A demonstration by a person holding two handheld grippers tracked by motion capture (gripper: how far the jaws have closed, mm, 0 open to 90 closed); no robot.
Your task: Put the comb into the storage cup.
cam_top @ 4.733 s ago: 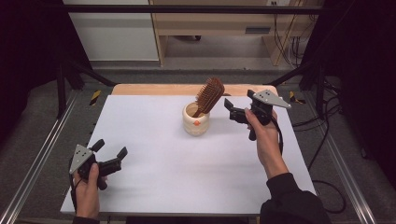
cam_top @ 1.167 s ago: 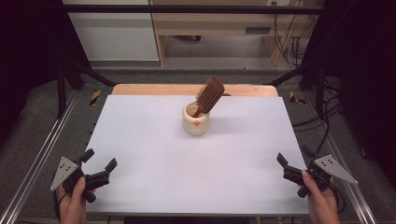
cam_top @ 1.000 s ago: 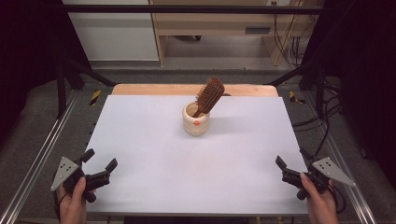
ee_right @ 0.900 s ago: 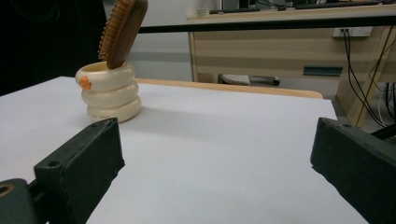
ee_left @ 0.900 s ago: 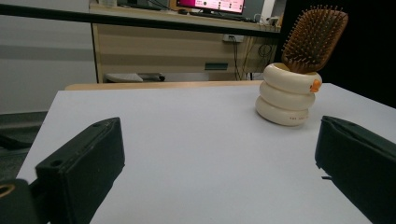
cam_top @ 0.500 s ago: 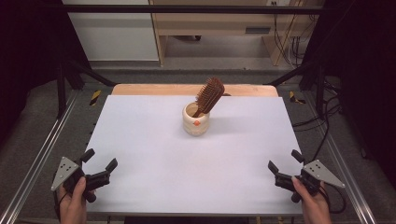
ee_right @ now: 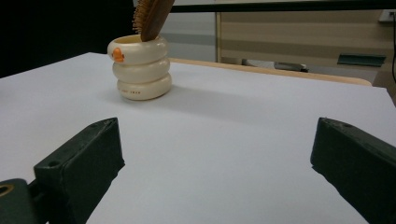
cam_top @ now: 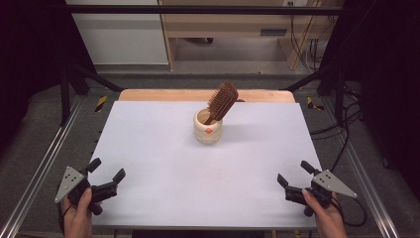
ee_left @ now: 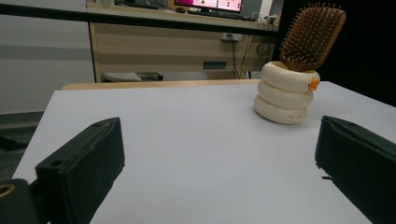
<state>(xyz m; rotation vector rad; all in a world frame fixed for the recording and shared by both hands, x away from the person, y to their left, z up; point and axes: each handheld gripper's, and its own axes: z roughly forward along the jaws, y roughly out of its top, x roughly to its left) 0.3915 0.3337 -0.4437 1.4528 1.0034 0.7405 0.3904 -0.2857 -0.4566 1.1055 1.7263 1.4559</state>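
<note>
Standing in a cream ringed holder (cam_top: 208, 129) toward the table's (cam_top: 158, 148) far middle, a wooden hairbrush (cam_top: 222, 101) leans bristle-head up. Left gripper (cam_top: 105, 179) and right gripper (cam_top: 293, 177) rest at the near corners, well apart from it, fingers spread wide and empty.

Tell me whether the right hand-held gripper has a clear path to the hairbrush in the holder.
Probably yes. The right hand-held gripper is open at the near right corner, and bare white table lies between it and the hairbrush, whose head leans out of the cream ringed holder towards that side.
</note>
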